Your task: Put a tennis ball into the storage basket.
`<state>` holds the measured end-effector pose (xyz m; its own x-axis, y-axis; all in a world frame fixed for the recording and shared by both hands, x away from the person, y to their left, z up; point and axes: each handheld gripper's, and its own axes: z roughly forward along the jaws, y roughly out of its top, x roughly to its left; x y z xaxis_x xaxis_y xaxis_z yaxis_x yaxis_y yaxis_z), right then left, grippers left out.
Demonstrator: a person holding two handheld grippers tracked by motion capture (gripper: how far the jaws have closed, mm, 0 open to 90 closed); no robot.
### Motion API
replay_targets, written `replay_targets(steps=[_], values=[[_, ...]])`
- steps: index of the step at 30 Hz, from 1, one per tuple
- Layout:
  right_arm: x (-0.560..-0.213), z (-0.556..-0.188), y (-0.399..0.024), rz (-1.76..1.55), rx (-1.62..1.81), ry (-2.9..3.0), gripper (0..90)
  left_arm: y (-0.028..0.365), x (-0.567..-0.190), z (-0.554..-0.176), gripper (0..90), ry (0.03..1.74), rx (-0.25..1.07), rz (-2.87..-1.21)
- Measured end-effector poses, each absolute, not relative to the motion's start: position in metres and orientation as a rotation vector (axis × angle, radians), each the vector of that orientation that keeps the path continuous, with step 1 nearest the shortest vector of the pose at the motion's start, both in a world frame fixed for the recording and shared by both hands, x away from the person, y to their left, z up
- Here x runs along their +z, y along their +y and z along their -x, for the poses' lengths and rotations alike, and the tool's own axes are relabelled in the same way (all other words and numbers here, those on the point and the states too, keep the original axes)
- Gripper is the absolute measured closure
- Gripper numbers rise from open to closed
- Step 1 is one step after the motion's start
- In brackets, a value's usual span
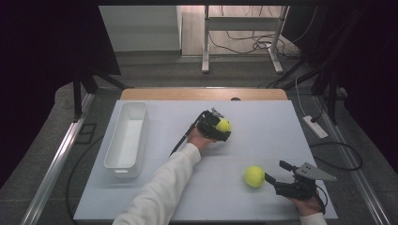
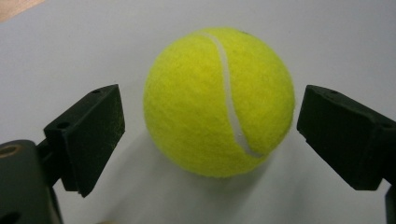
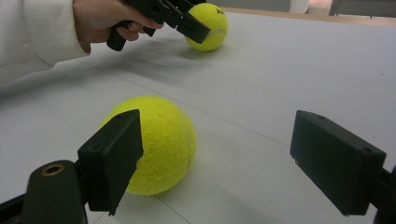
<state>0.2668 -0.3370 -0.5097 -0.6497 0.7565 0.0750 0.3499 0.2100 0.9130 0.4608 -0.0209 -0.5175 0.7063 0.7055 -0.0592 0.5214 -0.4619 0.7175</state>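
Mid-frame in the high view, the left gripper (image 1: 220, 126) straddles one tennis ball (image 1: 224, 125), jaws spread, seemingly ready to grab. Lower right, the right gripper (image 1: 277, 174) gapes beside another ball (image 1: 254, 176).

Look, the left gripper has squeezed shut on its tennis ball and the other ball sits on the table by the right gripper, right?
Not quite. The left gripper is open: in the left gripper view its jaws stand apart on either side of the tennis ball, with gaps showing. The rest holds: the other ball sits on the table by the right gripper.
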Motion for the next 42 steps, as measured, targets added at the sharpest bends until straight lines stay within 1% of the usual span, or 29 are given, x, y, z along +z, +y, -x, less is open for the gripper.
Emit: replay_targets(steps=[3, 7, 11, 16, 21, 42], values=[[-0.51, -0.267, -0.337, -1.029, 1.424, 2.102, 16.7, -0.021, -0.517, -0.461, 9.7, 0.932, 0.318, -2.172], [-0.51, -0.267, -0.337, -1.034, 1.422, 2.1, 16.7, -0.021, -0.518, -0.461, 14.7, 0.94, 0.314, -2.178], [-0.51, -0.267, -0.337, -1.037, 1.428, 2.094, 16.7, -0.021, -0.518, -0.462, 25.1, 0.934, 0.29, -2.172], [-0.51, -0.267, -0.338, -1.037, 1.423, 2.096, 16.7, -0.019, -0.518, -0.462, 26.2, 0.944, 0.273, -2.166], [-0.51, -0.267, -0.338, -1.039, 1.423, 2.096, 16.7, -0.02, -0.518, -0.461, 26.6, 0.925, 0.293, -2.174], [-0.51, -0.268, -0.338, -1.044, 1.42, 2.092, 16.9, -0.012, -0.508, -0.454, 26.8, 0.902, 0.264, -2.154]])
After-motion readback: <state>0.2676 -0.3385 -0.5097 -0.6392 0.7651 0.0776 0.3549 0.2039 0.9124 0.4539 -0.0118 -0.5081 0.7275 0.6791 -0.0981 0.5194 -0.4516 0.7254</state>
